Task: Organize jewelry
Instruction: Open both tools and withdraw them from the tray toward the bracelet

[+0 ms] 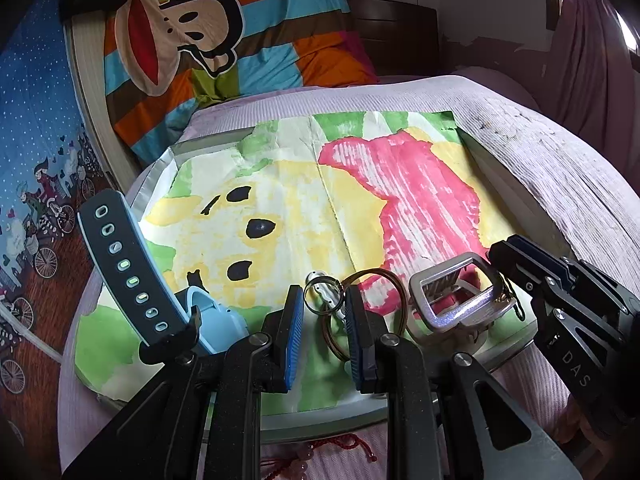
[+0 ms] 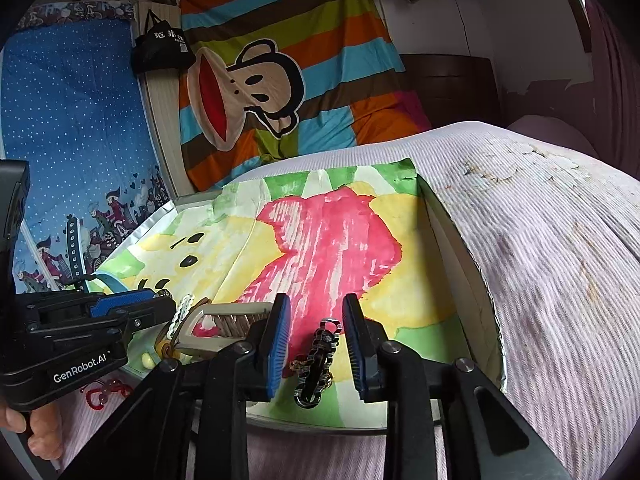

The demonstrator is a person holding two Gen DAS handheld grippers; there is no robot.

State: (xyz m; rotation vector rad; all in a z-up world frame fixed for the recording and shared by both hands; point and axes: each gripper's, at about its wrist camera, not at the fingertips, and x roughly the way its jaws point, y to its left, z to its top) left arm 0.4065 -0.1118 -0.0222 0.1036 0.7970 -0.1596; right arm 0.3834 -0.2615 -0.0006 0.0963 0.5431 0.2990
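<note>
A blue watch (image 1: pixel 152 292) is lying at the left edge of a painted tray (image 1: pixel 280 200). Beside it, the left gripper (image 1: pixel 322 312) is hovering with fingers apart around a silver ring (image 1: pixel 322 300). Further right, the right gripper (image 2: pixel 314 344) is standing open around a black chain bracelet (image 2: pixel 316 360).

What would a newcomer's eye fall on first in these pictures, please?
Probably the bright painted paper lining the tray, with its pink and yellow patches. Behind it hangs a striped cartoon monkey blanket. Near the tray's front, a dark chain bracelet lies between the open right tongs.
</note>
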